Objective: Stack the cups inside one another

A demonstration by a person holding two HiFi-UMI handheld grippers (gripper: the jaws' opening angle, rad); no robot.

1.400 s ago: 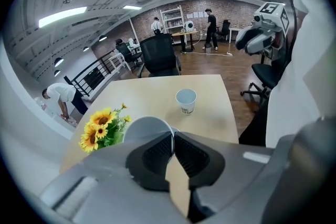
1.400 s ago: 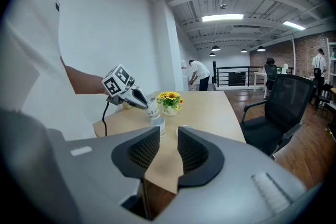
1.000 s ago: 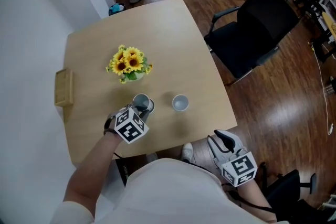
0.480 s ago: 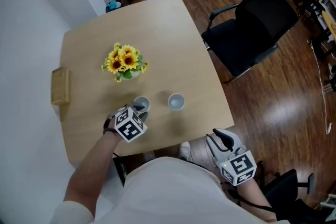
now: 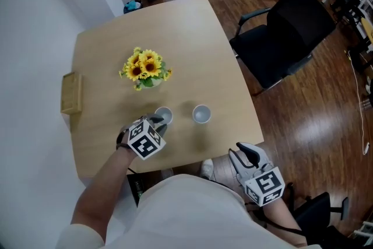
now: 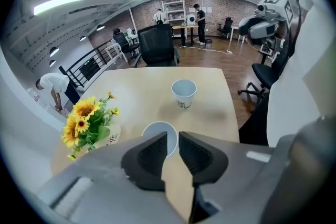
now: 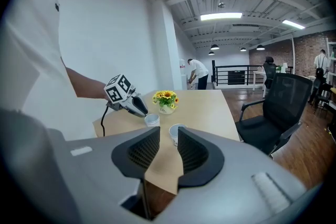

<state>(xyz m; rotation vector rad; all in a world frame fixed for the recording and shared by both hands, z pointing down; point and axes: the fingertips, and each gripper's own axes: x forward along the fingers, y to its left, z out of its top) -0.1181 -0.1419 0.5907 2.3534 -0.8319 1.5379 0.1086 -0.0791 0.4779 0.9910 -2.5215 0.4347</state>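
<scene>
The left cup (image 5: pixel 164 116) stands upright on the desk (image 5: pixel 186 32) near its front edge, mouth up and with nothing in it. The right cup (image 5: pixel 201 114) stands upright at its 3 o'clock, clearly apart, so neither sits inside the other. The left tool (image 5: pixel 157 122) hangs at the left cup's 7 o'clock, pointing steeply down, its tips right at the cup's near rim; I cannot tell whether they touch it. Its jaws have just been opening and are now released, with a narrow gap between the pads and nothing gripped. In the left gripper view the cup's mouth shows just beyond the tips, and the right cup lies farther off at 12 o'clock. The right tool (image 5: pixel 247 155) is held off the desk at the right cup's 5 o'clock, beside the person's lap, its jaws likewise released and slightly apart around nothing. Flowers (image 5: pixel 145 67) stand at the left cup's 11 o'clock. A wooden box (image 5: pixel 71 93) lies at the desk's left edge, at 9 o'clock. A black chair (image 5: pixel 291 38) stands off the desk at 2 o'clock.
</scene>
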